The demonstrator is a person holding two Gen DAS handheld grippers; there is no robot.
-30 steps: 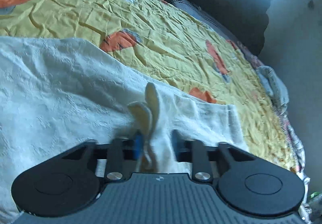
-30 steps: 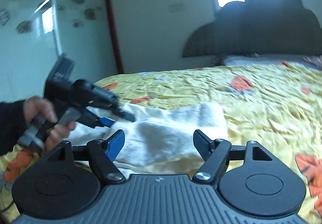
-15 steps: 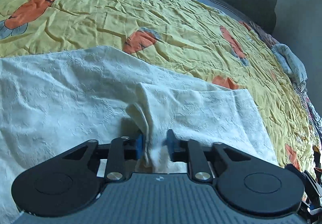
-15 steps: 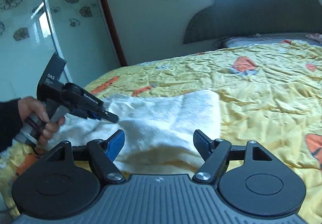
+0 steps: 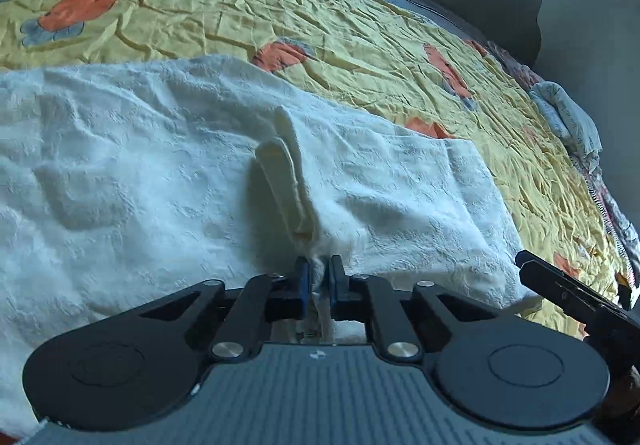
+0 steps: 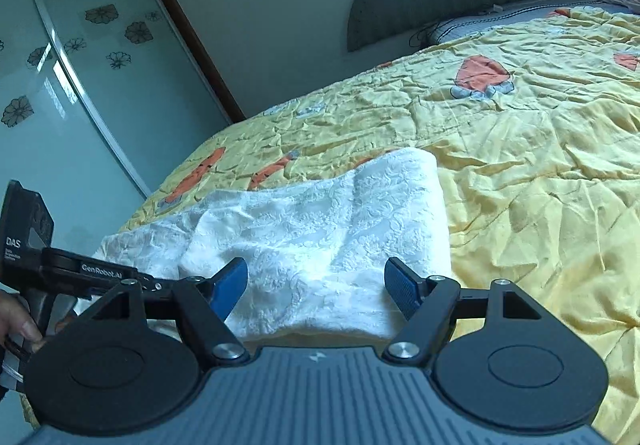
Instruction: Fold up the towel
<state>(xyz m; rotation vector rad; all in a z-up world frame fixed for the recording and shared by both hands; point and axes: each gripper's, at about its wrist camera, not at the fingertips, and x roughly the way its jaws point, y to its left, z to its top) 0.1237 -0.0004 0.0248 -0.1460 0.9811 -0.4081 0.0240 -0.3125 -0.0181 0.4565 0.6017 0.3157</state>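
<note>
Bedspread of crumpled yellow cotton with orange figures carries the white, embossed, soft towel, which lies near its front edge, partly doubled over, and which looks light, limp and not slippery, so I judge it is best taken at a corner or a hem, pinching both layers together. The left gripper has just been closing and now pinches a raised fold of the towel, while the right gripper stands wide with nothing pressed, over the towel's near edge. On the left gripper's body, seen from the right wrist, one reads "DAS" and "GenRobot.AI".
</note>
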